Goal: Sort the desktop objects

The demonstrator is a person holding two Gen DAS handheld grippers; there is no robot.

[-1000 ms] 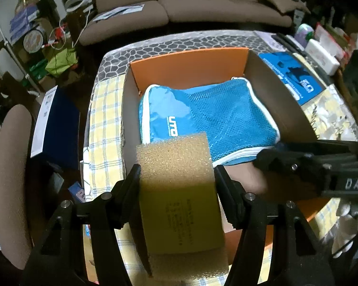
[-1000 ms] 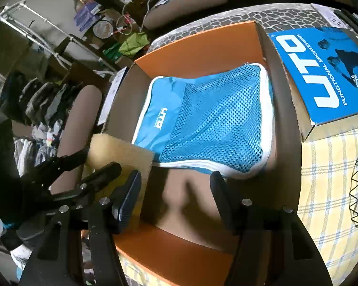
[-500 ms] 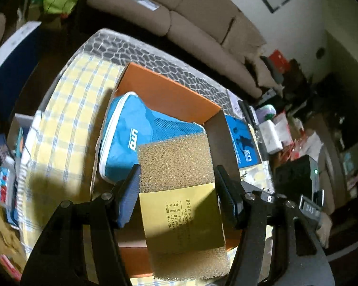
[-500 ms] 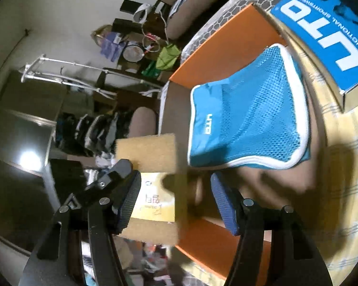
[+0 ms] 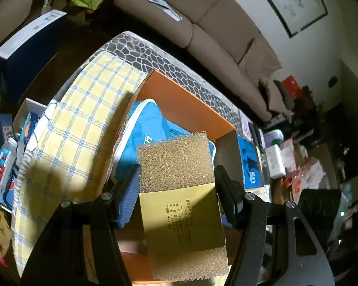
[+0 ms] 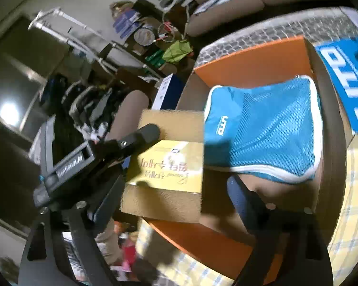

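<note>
Left wrist view first: the sponge (image 5: pixel 179 190) is a coarse, open-pored tan foam block wrapped round its middle by a glossy yellow paper band printed with small dark characters. It hangs over the near end of the orange box (image 5: pixel 191 104), whose inner walls are brown, and a blue mesh pouch (image 5: pixel 143 138) with white piping lies in the box behind it. The box sits on a yellow checked cloth (image 5: pixel 83 124) over a table with a grey honeycomb pattern.

Against the frame a second ago, this view has rolled hard — the box then lay square to the camera and now runs off diagonally, with the sofa (image 5: pixel 214 35) swung to the upper right. The sponge has kept its place between the pads. In the right wrist view the right gripper (image 6: pixel 169 190) has parted: its jaws were narrow a second ago and stand far wider now.

The left gripper (image 5: pixel 176 190) is about half open and clamped on the sponge, both blue pads pressing its sides. The right gripper's jaws are opening and already wide — the sponge (image 6: pixel 169 164) sits in the gap near the left finger, but the pads do not press it.
</note>
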